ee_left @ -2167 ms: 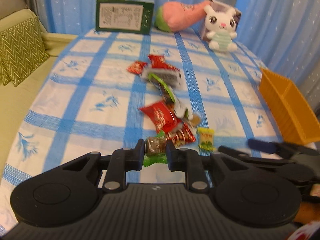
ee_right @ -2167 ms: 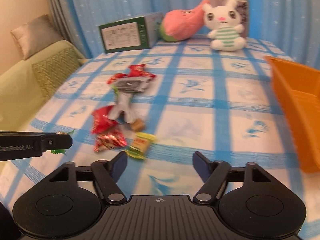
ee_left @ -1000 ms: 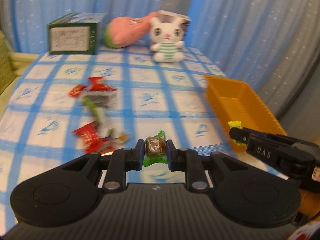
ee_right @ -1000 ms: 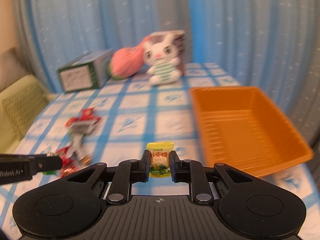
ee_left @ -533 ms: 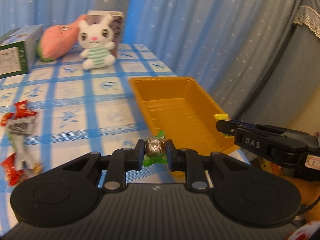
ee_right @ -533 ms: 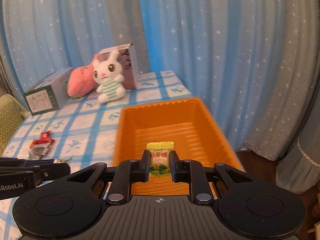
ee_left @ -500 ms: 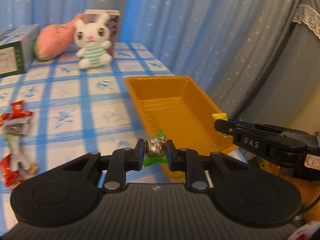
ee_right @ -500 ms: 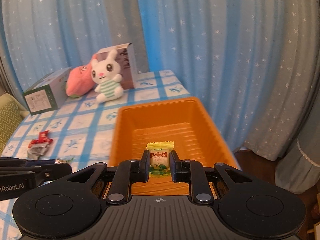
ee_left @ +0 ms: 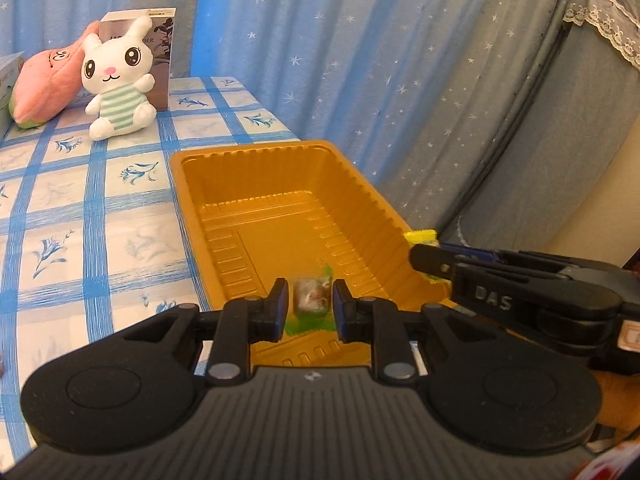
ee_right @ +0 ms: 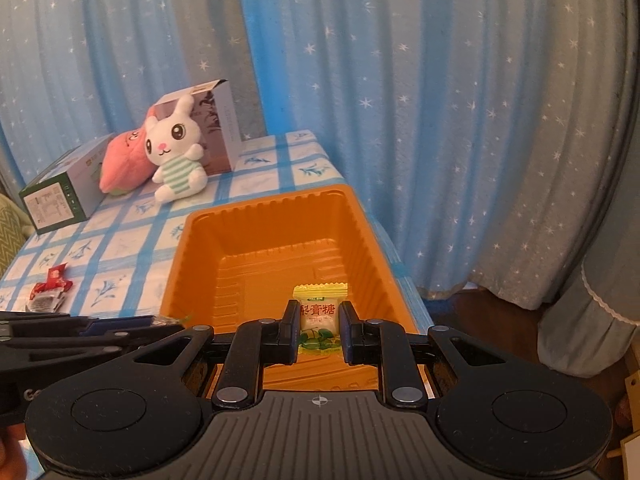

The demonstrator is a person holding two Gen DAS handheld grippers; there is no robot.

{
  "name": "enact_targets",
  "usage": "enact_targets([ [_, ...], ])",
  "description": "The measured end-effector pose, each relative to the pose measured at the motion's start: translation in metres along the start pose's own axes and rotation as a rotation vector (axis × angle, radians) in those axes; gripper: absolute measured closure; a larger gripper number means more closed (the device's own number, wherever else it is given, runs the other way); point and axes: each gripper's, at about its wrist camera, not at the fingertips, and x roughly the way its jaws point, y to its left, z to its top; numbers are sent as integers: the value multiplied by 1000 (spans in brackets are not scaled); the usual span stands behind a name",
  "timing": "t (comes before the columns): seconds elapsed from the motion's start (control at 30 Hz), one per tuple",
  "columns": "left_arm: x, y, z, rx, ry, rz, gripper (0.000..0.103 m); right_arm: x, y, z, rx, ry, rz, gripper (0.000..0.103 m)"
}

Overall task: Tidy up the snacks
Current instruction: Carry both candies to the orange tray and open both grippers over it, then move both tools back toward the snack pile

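An orange tray sits at the table's right edge, with nothing lying on its floor. My left gripper hangs over its near end. Its jaws are opening, and a brown candy in a green wrapper sits blurred between them with a thin gap on each side. My right gripper is shut on a yellow candy above the tray. In the left wrist view the right gripper's tip shows over the tray's right rim. The left gripper enters the right wrist view from the left.
A white plush rabbit, a pink plush and an open box stand at the back of the table, with a green box further left. Red-wrapped snacks lie left of the tray. Blue curtains hang close behind and to the right.
Both grippers have swung right from the snack pile to above the orange tray. The left jaws have parted a little and the brown candy now looks blurred and loose.
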Motion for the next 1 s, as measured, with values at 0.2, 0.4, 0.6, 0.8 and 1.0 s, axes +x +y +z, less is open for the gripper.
enact_targets([
  [0.2, -8, 5, -11, 15, -7, 27, 57, -3, -7, -1, 22, -2, 2, 83],
  [0.4, -32, 12, -23, 25, -18, 82, 43, -3, -4, 2, 31, -1, 21, 83],
  [0.6, -47, 21, -30, 21, -27, 127, 42, 1, 3, 7, 45, 3, 52, 83],
  [0.8, -60, 37, -38, -15, -47, 189, 28, 6, -11, 14, 174, 20, 116, 43],
  [1.0, -76, 52, -52, -60, -43, 215, 27, -15, -14, 8, 192, 11, 89, 38],
])
